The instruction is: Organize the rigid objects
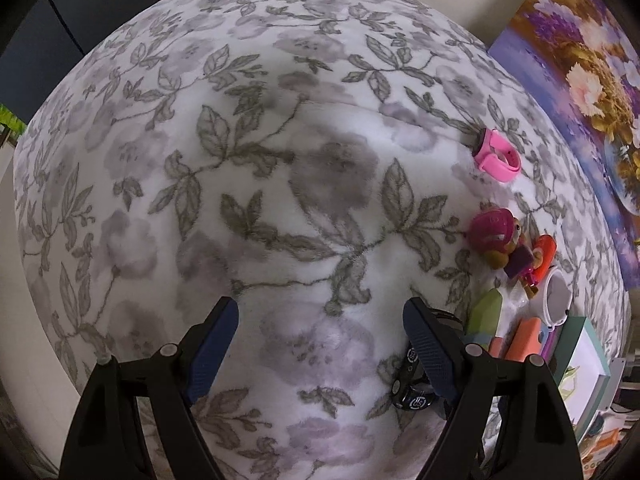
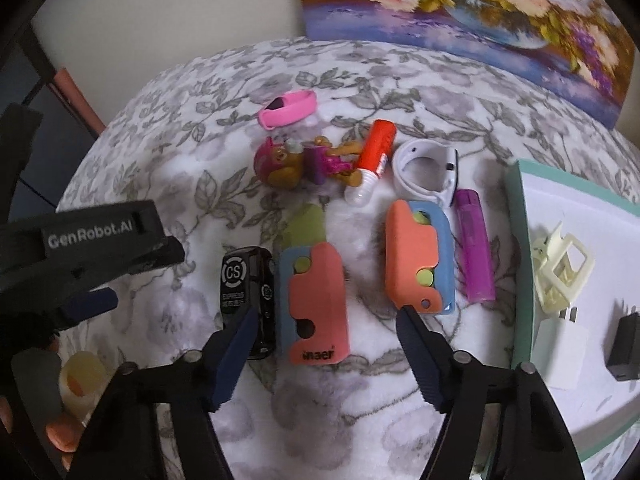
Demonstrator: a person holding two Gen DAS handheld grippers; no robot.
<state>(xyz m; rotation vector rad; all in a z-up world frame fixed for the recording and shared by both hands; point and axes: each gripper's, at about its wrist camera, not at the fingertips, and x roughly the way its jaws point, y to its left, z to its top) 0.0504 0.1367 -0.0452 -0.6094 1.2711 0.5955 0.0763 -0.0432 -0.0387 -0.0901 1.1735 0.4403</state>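
The left tool [image 1: 320,344] hangs over the floral blanket [image 1: 280,160], fingers spread wide with nothing between them, pointing across bare fabric; a black box [image 1: 412,392] lies just beside its right finger. The right tool [image 2: 328,344] is angled down over the clutter, also spread wide and empty, its left finger overlapping the black box [image 2: 248,292] in view and its right fingertip near one orange-blue toy [image 2: 420,260]. The other orange-blue toy [image 2: 316,304] lies between the fingers. Further out lie a pink band [image 2: 288,114], figurine [image 2: 284,164], red tube [image 2: 372,160], white band [image 2: 424,172] and purple lighter [image 2: 474,248]. To the right, a tray [image 2: 520,240] holds a cream clip [image 2: 560,272].
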